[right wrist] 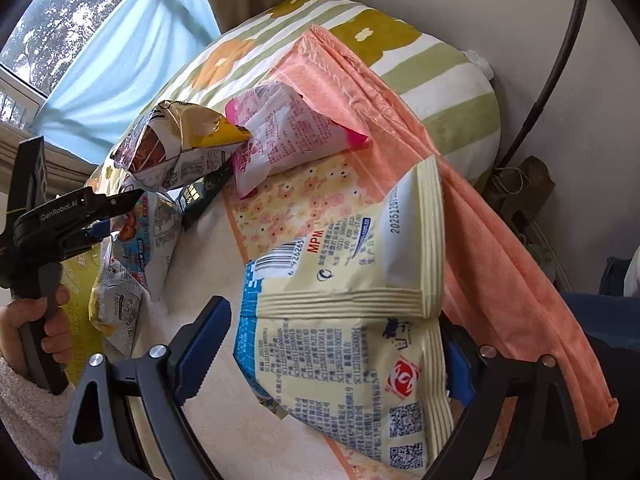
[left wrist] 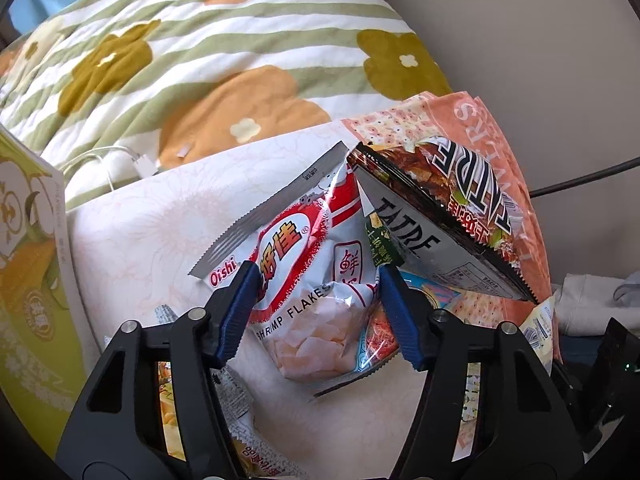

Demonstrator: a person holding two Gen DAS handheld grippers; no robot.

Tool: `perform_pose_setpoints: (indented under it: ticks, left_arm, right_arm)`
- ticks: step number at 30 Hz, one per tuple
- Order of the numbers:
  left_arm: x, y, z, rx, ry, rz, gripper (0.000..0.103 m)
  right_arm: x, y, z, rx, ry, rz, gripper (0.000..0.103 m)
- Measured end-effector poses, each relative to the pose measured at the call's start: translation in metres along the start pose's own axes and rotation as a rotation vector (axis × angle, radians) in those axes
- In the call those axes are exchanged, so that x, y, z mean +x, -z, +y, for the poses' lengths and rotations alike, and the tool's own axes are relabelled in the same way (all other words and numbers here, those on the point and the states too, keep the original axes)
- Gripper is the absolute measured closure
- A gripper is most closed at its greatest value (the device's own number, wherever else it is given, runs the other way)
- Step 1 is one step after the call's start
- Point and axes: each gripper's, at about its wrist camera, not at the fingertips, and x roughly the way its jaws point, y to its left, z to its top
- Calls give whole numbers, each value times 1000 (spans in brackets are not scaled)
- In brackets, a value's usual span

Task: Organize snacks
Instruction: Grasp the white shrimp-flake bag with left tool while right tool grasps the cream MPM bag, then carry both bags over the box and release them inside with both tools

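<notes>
- Right gripper [right wrist: 332, 344]: blue-padded fingers [right wrist: 204, 336] spread, one on each side of a pale yellow snack bag [right wrist: 352, 320]. The right-hand pad is mostly hidden behind the bag; contact cannot be confirmed.
- Pale yellow snack bag: back side up, showing barcode, printed text and QR codes.
- Support: the bag lies on a floral cloth [right wrist: 288, 204]; beside it runs a folded orange towel [right wrist: 460, 200].
- Farther back: a pink snack bag [right wrist: 288, 132] touches a yellow-and-brown snack bag [right wrist: 176, 144].
- Left gripper [right wrist: 100, 216]: at the left edge, held by a hand [right wrist: 36, 320], with its tip among more small packets [right wrist: 148, 228].
- Background: striped flowered quilt [right wrist: 448, 92], blue curtain [right wrist: 120, 48], window [right wrist: 52, 20].
</notes>
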Motion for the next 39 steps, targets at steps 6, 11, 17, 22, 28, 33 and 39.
perform_pose_setpoints:
  ticks: [6,11,17,22,28,33,39]
  left_arm:
    - [-12,10,4,-11,0,-15,58]
    - [-19,18,6,-14,-4,-20,61]
    - [-32,27,7,-32,-5,-40,61]
    - [-50,32,6,-37,-5,-65,62]
    - [-79,36,1,-44,5,-122,62]
    - [-113,40,-9,-45,9,-195,62]
    - [-163,54,-14,-67,7,-302,62]
  right_arm:
    - [6,-2,5,-33,7,6,12]
    - [9,-2,8,-59,7,5,12]
    - [7,1,13,-89,0,0,26]
    - [0,4,19,-130,-7,-16,38]
    - [-20,5,29,-187,-11,-64,40]
    - [-47,3,41,-248,-18,-106,40]
    - [-81,1,63,-356,-60,-149,40]
